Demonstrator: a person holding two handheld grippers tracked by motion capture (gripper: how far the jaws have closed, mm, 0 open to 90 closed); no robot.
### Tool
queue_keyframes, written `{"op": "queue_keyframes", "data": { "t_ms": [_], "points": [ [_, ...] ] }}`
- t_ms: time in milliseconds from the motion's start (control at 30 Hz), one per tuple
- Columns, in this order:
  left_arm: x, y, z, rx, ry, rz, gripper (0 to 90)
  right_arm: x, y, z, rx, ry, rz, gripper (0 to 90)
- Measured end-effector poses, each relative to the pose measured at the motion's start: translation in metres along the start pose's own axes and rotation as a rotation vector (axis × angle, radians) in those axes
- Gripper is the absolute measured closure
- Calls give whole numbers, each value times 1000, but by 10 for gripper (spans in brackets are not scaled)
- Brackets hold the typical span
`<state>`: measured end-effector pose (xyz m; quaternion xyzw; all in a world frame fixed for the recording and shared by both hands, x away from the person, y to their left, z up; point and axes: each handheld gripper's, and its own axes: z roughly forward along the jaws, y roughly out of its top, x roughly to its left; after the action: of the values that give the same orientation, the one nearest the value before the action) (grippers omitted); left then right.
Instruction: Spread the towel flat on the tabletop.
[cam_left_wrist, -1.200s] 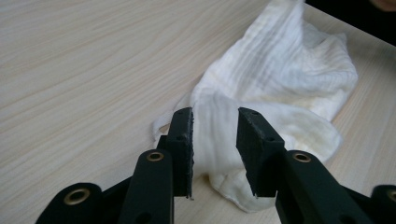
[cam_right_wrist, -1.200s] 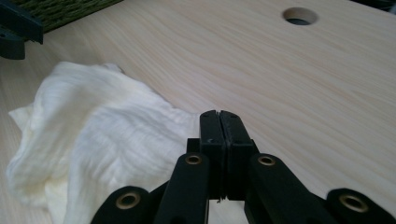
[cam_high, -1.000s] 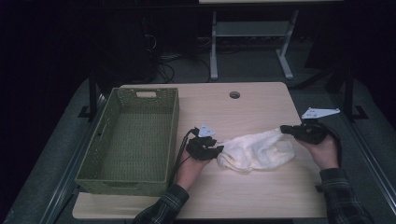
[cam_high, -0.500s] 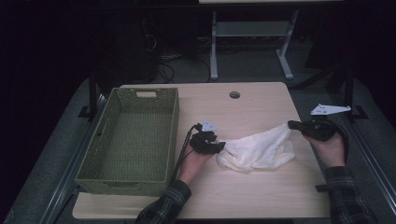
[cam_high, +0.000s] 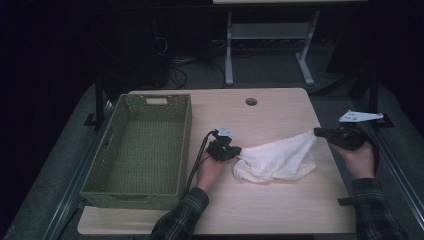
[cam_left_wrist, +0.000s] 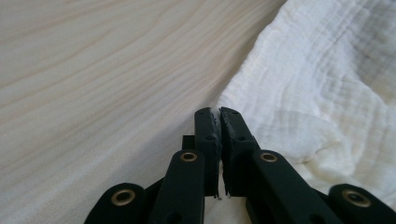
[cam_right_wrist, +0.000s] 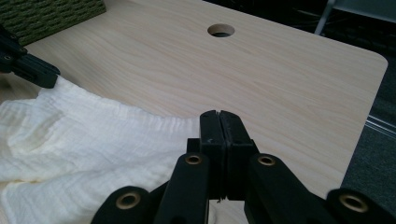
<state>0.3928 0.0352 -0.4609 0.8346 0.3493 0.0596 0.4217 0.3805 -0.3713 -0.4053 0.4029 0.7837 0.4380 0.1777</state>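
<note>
A crumpled white cloth (cam_high: 280, 157) lies on the wooden table (cam_high: 270, 115), stretched between my two grippers. My left gripper (cam_high: 236, 151) sits at the cloth's left corner, and its jaws have just closed. In the left gripper view the left gripper (cam_left_wrist: 218, 112) is pinched together right at the cloth (cam_left_wrist: 327, 93) edge. My right gripper (cam_high: 319, 132) is shut on the cloth's right corner and holds it slightly raised. In the right gripper view the cloth (cam_right_wrist: 93, 140) runs from the right gripper (cam_right_wrist: 218, 114) across to the left gripper (cam_right_wrist: 28, 65).
A green woven basket (cam_high: 150, 200) stands empty on the table's left side, close to my left hand. A round cable hole (cam_high: 251, 101) sits near the far edge. The table's right edge runs just under my right hand. Metal desk legs stand beyond the table.
My right gripper has drawn the cloth's corner to the right, stretching the cloth out. My left gripper has shifted slightly right onto the cloth's left corner.
</note>
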Motion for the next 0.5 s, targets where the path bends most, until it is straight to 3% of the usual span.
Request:
{"op": "queue_keyframes", "data": {
  "t_ms": [367, 500],
  "points": [
    [-19, 31, -73, -192, 81, 15, 868, 5, 11, -14, -45, -6, -15, 888],
    [-25, 42, -87, -204, 158, 54, 867, 9, 18, -21, -70, 1, -26, 887]
  ]
}}
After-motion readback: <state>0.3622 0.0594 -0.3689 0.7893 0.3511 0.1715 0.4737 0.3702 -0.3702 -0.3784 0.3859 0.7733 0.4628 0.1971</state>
